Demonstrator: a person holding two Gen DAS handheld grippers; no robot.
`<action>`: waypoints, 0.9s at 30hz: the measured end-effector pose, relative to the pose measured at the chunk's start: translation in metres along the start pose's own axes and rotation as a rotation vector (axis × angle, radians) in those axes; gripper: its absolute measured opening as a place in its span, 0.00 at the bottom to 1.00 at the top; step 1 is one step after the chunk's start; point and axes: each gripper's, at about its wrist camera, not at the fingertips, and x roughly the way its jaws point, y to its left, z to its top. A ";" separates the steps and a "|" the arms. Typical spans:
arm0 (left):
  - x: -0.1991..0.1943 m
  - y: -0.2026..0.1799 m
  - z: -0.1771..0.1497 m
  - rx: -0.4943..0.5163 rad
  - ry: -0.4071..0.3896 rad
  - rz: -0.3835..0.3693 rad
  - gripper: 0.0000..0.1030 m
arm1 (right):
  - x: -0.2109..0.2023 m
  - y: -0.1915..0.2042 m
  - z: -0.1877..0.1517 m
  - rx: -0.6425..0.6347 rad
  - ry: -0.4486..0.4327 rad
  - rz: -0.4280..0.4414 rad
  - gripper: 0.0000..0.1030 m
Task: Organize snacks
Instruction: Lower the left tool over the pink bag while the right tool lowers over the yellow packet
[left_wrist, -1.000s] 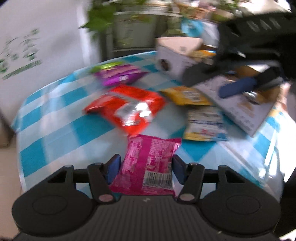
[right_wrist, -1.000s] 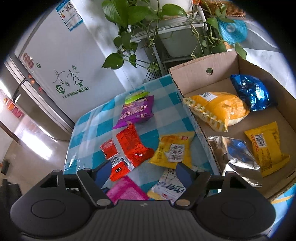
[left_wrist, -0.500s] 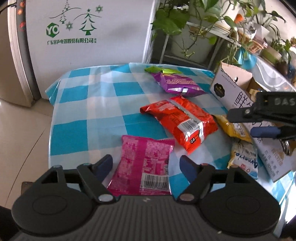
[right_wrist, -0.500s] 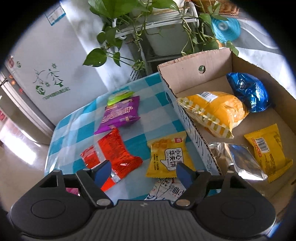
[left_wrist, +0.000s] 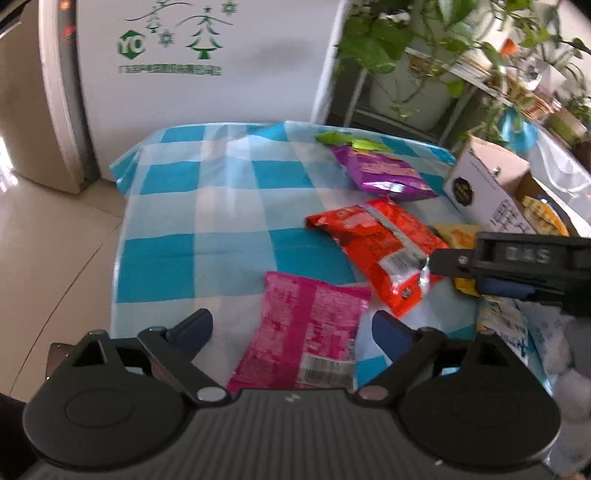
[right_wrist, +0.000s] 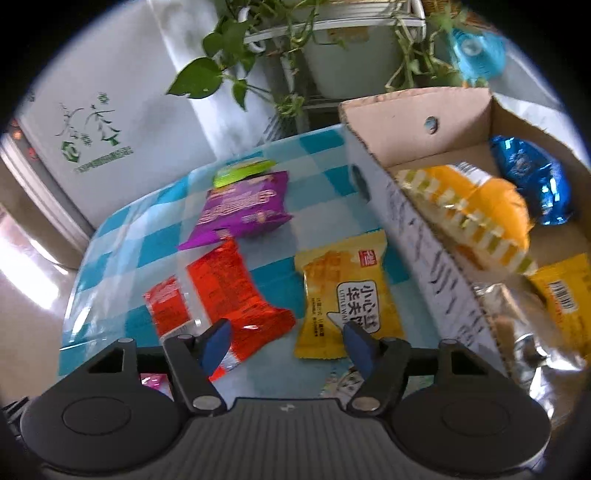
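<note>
Snacks: left gripper (left_wrist: 291, 328) fingers opening around the pink packet (left_wrist: 306, 328); right gripper (right_wrist: 286, 345) closing, empty, should centre over the yellow packet (right_wrist: 343, 288).

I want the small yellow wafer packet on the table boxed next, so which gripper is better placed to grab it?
Right. The right gripper hangs just before the yellow packet, jaws closing, with the box alongside. The left gripper, jaws opening, straddles the pink packet.
</note>
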 end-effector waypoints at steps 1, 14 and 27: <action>0.001 0.002 0.001 -0.008 0.002 0.015 0.92 | -0.002 0.000 0.000 0.004 -0.003 0.017 0.71; 0.005 -0.001 0.000 0.003 0.014 0.043 0.98 | 0.007 -0.004 0.004 0.034 -0.083 -0.123 0.71; 0.004 0.014 0.004 -0.088 0.000 0.068 0.98 | 0.006 0.008 0.005 0.044 -0.065 -0.007 0.68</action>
